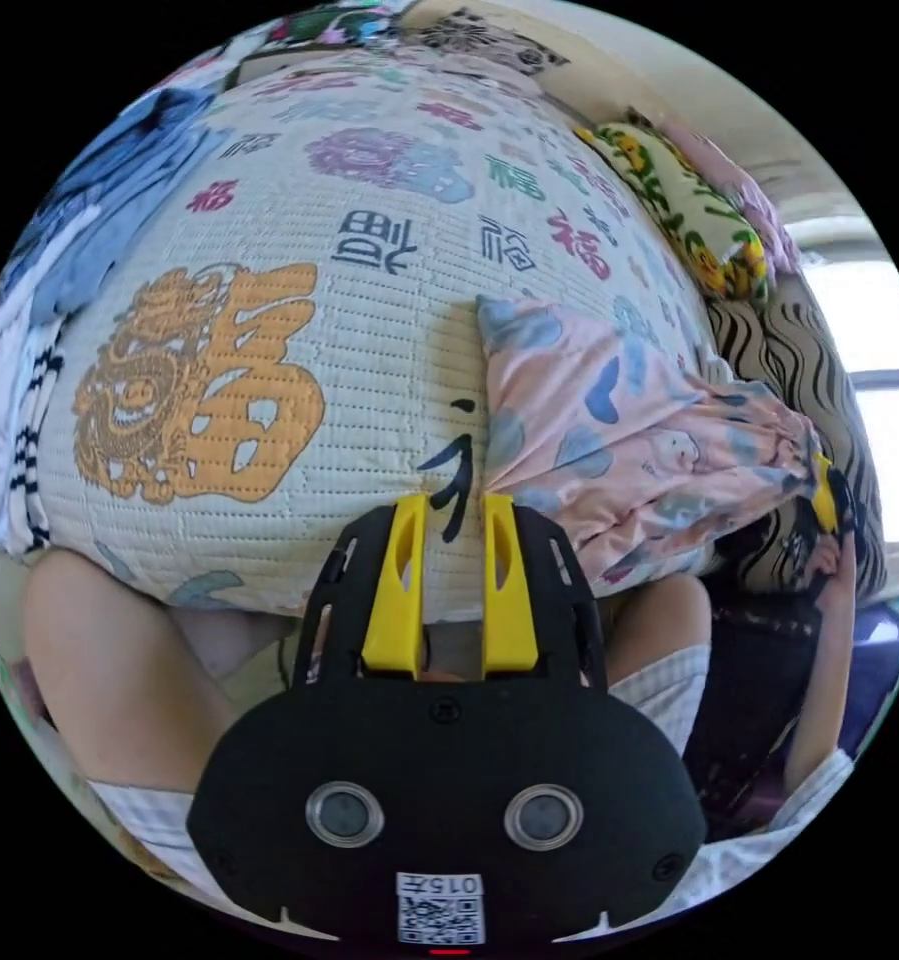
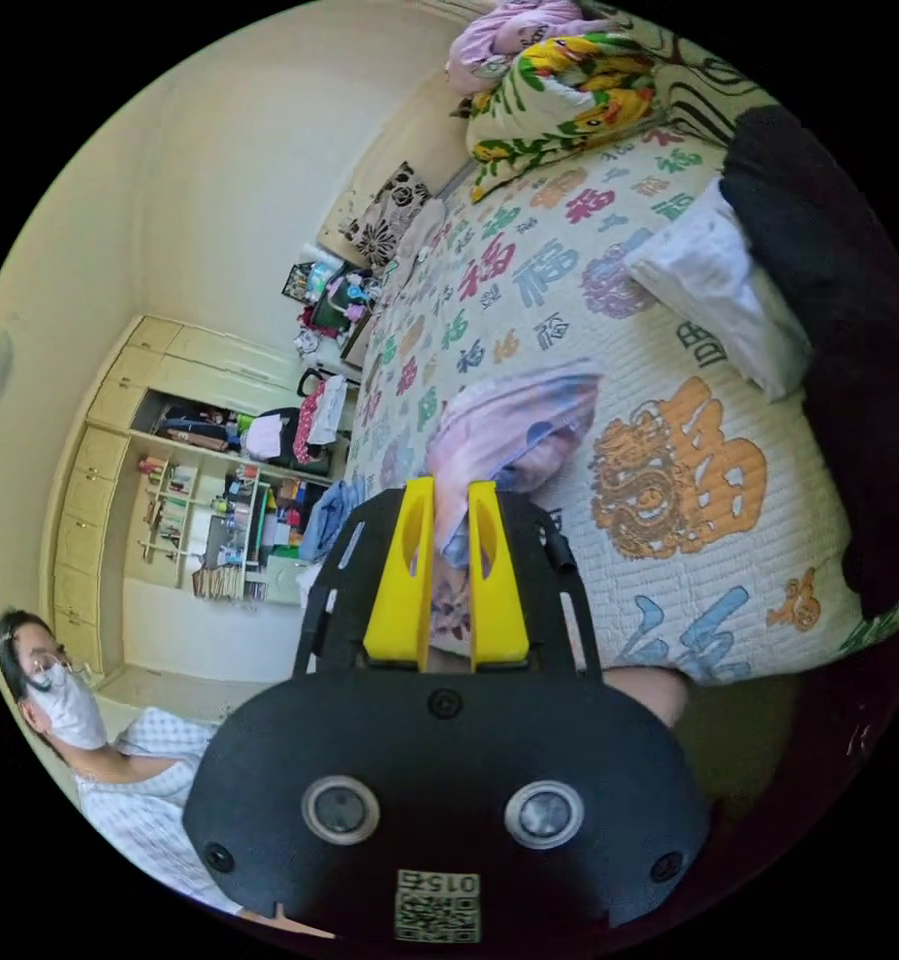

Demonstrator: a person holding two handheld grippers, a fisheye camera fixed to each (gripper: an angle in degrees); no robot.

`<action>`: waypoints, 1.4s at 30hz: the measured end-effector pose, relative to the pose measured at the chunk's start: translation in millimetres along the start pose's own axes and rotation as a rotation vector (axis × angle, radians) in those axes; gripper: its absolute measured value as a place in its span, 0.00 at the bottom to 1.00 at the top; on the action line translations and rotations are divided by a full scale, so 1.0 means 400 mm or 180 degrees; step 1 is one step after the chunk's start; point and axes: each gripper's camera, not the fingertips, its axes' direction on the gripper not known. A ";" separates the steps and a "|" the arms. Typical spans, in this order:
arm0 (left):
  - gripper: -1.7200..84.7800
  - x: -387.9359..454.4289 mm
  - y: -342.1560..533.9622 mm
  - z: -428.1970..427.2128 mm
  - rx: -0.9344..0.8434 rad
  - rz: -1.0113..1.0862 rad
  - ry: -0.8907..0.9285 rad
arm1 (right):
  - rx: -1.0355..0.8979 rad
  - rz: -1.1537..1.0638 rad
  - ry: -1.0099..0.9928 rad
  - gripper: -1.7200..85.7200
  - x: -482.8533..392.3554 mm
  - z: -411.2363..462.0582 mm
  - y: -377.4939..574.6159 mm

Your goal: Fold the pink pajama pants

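The pink pajama pants point(image 1: 629, 430), printed with blue shapes, lie part folded on the quilted bed cover point(image 1: 369, 330), near its front edge. My left gripper point(image 1: 454, 505) hovers over the cover just left of the pants' near corner; its yellow jaws stand apart with only quilt showing between them. The right gripper point(image 1: 827, 500) shows at the pants' far right end, pressed into the bunched cloth. In the right gripper view, my right gripper point(image 2: 451, 495) has pink fabric running between its narrow jaws, and the pants point(image 2: 514, 430) stretch away across the cover point(image 2: 569, 300).
Blue and striped clothes point(image 1: 99, 220) pile at the bed's left. A flowered pillow point(image 1: 689, 215) and a zebra-print blanket point(image 1: 799, 360) lie to the right. A white folded item point(image 2: 719, 275) and a black garment point(image 2: 839, 300) rest on the bed. Shelves point(image 2: 199, 500) line the wall; a masked person point(image 2: 79, 720) sits close.
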 end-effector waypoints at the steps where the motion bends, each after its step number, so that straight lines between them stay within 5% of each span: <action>1: 0.04 -0.009 0.007 -0.009 0.0044 0.0076 0.0082 | -0.0056 0.0097 0.0147 0.09 0.041 -0.008 -0.004; 5: 0.03 -0.065 0.027 -0.050 0.0310 -0.0075 0.1242 | -0.0234 0.0683 0.0274 0.11 0.208 -0.018 0.019; 13: 0.17 0.200 0.018 -0.074 0.0231 0.1246 0.1222 | 0.0161 0.0772 -0.0393 0.11 0.317 -0.104 0.071; 23: 0.19 0.591 0.074 0.097 -0.0257 0.2407 0.1117 | 0.0234 0.0187 -0.2020 0.09 0.307 -0.142 0.136; 26: 0.06 0.586 0.081 0.103 -0.0195 0.2319 0.0914 | 0.0237 0.0306 -0.1784 0.07 0.344 -0.154 0.152; 33: 0.02 0.521 0.058 0.011 0.0022 0.2140 0.1352 | 0.0237 0.0263 -0.1765 0.03 0.380 -0.173 0.176; 42: 0.02 0.239 0.031 -0.379 0.1386 0.1322 0.1515 | 0.0370 0.0288 -0.1457 0.03 0.383 -0.189 0.181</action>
